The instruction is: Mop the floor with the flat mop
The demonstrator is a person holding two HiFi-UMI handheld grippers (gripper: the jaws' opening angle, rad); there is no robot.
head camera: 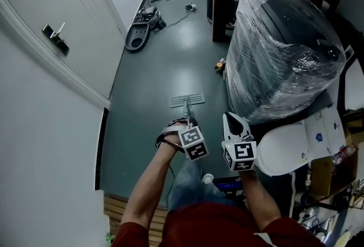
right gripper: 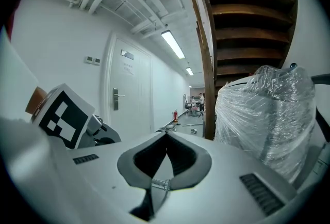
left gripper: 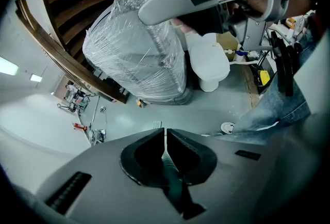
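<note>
a big wrapped bundle [head camera: 284, 52] is seen on the grey floor [head camera: 165, 69]. the mop [head camera: 187, 100] is laid with its flat head on the floor, just left of the bundle's base. its handle [head camera: 187, 112] is clamped by the left gripper [head camera: 187, 124], nearer the person than the bundle. the right gripper [head camera: 232, 122] is held against the bundle's near side, jaws together on nothing.

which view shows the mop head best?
Head view: the mop head lies whole and flat on the floor, ahead of the left tongs gripping its handle. Left gripper view shows the mop head only as a tiny patch beyond the tongs' tips. Right gripper view points away and misses it.
</note>
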